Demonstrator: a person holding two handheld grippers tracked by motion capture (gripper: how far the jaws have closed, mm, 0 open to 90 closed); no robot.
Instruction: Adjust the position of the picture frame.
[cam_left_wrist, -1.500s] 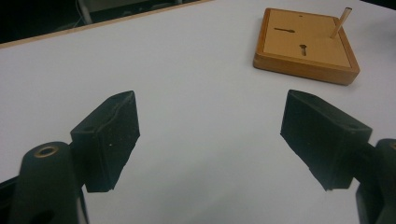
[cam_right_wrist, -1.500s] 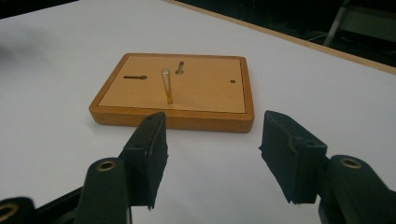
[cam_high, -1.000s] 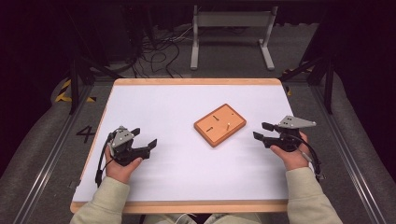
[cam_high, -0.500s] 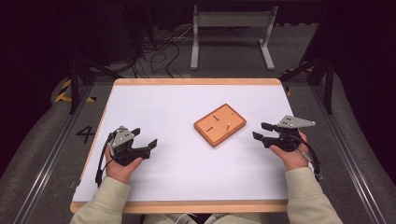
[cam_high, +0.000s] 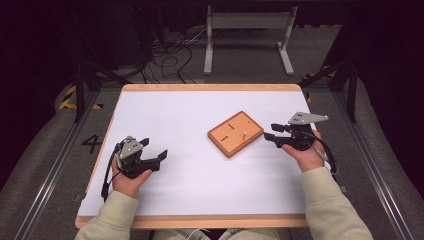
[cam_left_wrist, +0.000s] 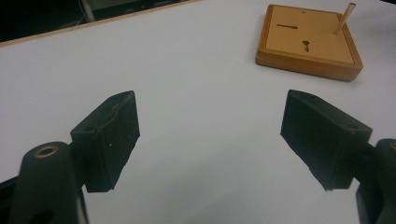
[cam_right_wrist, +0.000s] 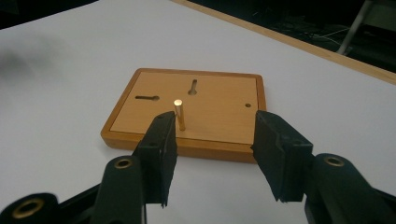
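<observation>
Tongs (cam_high: 272, 135), two; one wooden board (cam_high: 235, 133), one upright peg (cam_right_wrist: 179, 114)

Peg's (cam_right_wrist: 179, 115) foot (behind the near jaw) hidden from sight

High view: above person's side, looks forward and down over whole bench (cam_high: 165, 110). Left claw (cam_left_wrist: 210, 135) view: low over bench, board (cam_left_wrist: 308, 44) far, upper right. Right claw (cam_right_wrist: 212, 149) view: low, board (cam_right_wrist: 205, 107) near, dead ahead. All three share board (cam_high: 235, 133).
</observation>
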